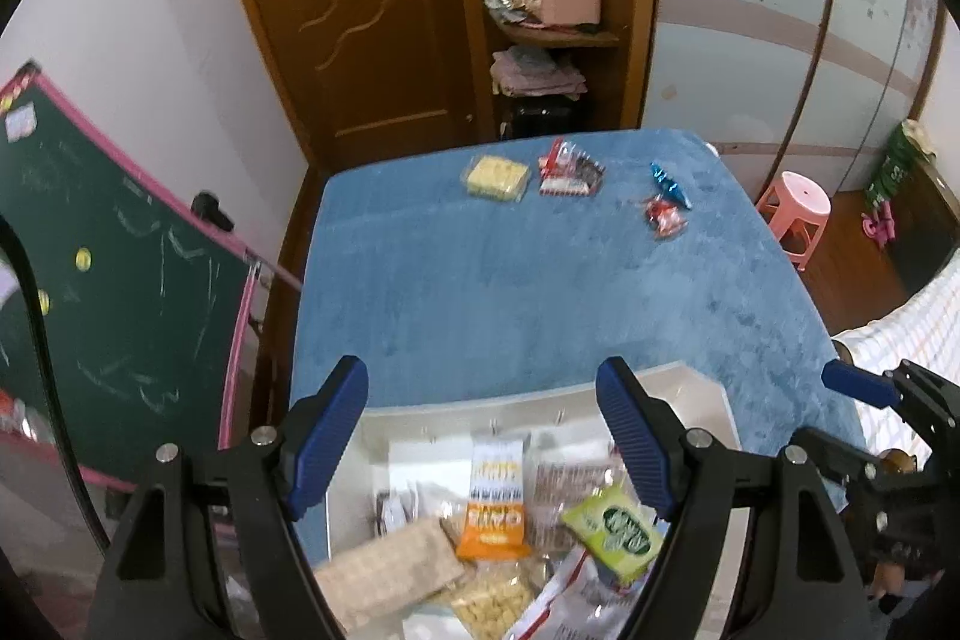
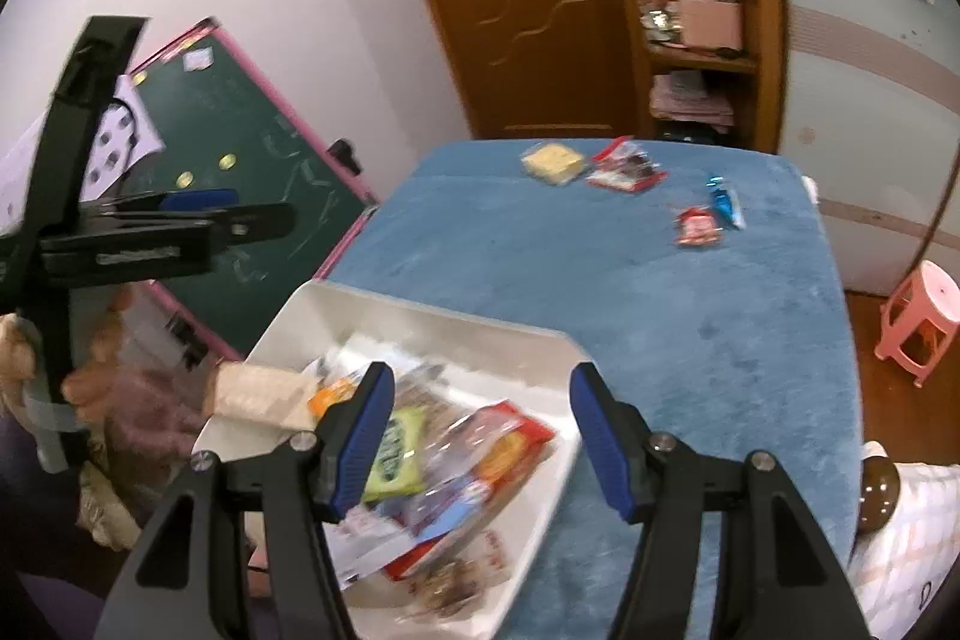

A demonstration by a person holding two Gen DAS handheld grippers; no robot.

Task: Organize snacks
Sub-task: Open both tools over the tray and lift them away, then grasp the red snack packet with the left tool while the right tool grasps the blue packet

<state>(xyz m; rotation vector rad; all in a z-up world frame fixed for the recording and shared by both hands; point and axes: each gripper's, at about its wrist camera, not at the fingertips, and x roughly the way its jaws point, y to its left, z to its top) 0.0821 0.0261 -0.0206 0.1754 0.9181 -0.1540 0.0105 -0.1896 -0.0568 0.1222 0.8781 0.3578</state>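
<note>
Chalkboard with the pink frame (image 1: 120, 280) leans off my left, and just beside it my left gripper (image 1: 480, 436) hangs over the shallow white plastic tray (image 1: 690, 388), jaws spread wide with nothing between them. That tray is already heaped — a beige wafer pack (image 1: 390, 574), an orange-and-white packet (image 1: 495, 496), a green pouch (image 1: 612, 532), all loosely stacked. Moving right, my right gripper (image 2: 480, 430) hovers above the tray's near corner, jaws apart and empty too.

Across the blue fuzzy tablecloth (image 1: 540, 280), well apart from the tray, four snacks wait: a clear tub of yellow biscuits (image 1: 495, 178), a red-and-white packet (image 1: 570, 172), a small red pouch (image 1: 663, 217) and a blue foil wrapper (image 1: 672, 184).

My worry — the pile is high and slippery, so another packet dropped on top could slide over the low rim. The far pieces are small and flat, and a pinch there could snag the cloth's pile instead.
</note>
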